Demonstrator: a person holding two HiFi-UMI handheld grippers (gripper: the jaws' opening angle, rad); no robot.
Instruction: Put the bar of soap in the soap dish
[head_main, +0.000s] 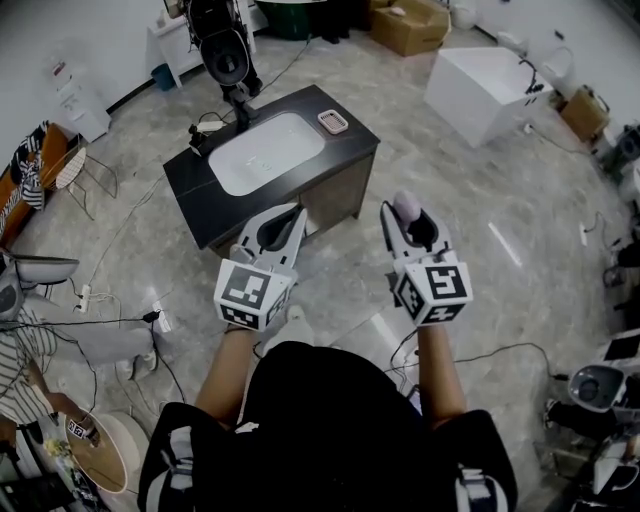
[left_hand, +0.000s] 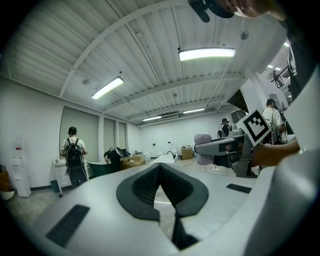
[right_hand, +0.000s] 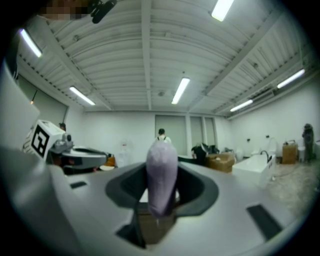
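1. Right gripper (head_main: 408, 222): jaws closed on the soap (head_main: 407, 206), a lavender bar standing on end between them. In the right gripper view the soap (right_hand: 161, 176) fills the gap between the jaws and rises above them.
2. Left gripper (head_main: 291, 213): jaws drawn together at the tips with nothing between them. It is held beside the right gripper, at its 9 o'clock, and the two are apart.
3. Both grippers are held in the air over the floor (head_main: 500, 210), on the near side of the worktop (head_main: 350, 152) and clear of it.
4. Worktop: a dark block at 11 o'clock from the grippers, with a white sink (head_main: 265, 150) set into its top.
5. Soap dish (head_main: 332, 121): small and pale pink, on the worktop's far right corner, at about 2 o'clock from the sink and just beside its rim.
6. Soap and dish are well apart; the soap is in the right gripper, at 5 o'clock from the dish.
7. Left gripper view: the right gripper (left_hand: 227, 148) appears at 2 o'clock with the soap (left_hand: 203, 139) showing at its tip.
8. Surroundings: a cardboard box (head_main: 410, 25) at 12 o'clock on the floor and a white cabinet (head_main: 480, 90) at 1 o'clock.
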